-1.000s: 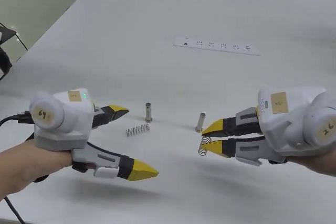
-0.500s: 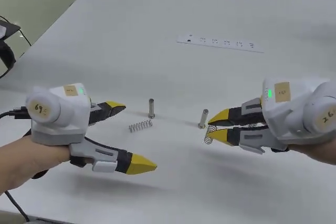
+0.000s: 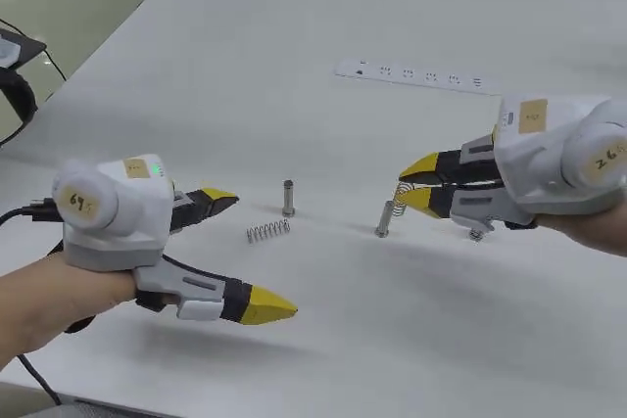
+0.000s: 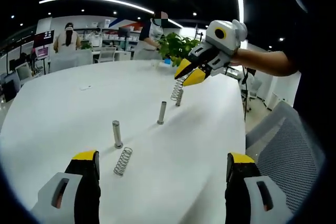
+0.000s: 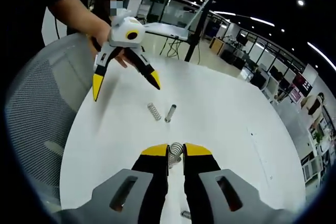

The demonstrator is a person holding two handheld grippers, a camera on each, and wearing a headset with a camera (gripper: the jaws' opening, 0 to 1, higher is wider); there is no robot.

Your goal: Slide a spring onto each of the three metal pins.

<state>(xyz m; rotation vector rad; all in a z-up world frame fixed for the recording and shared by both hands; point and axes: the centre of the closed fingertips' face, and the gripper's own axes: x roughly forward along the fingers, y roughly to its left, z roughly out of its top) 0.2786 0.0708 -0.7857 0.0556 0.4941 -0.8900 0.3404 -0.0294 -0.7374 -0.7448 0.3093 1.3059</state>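
Clamping spring (image 3: 401, 199) in right gripper (image 3: 416, 186) jaws, hanging it near pin (image 3: 384, 219) top for threading; holding left gripper (image 3: 260, 255) jaws apart, idle.

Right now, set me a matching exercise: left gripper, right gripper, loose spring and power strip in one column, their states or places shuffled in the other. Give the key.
Things:
1. left gripper
2. right gripper
3. loose spring
4. power strip

States or places:
A. lying flat beside a pin
B. shut on a spring
C. open, holding nothing
D. at the far side of the table

Pairs: 1-C, 2-B, 3-A, 4-D
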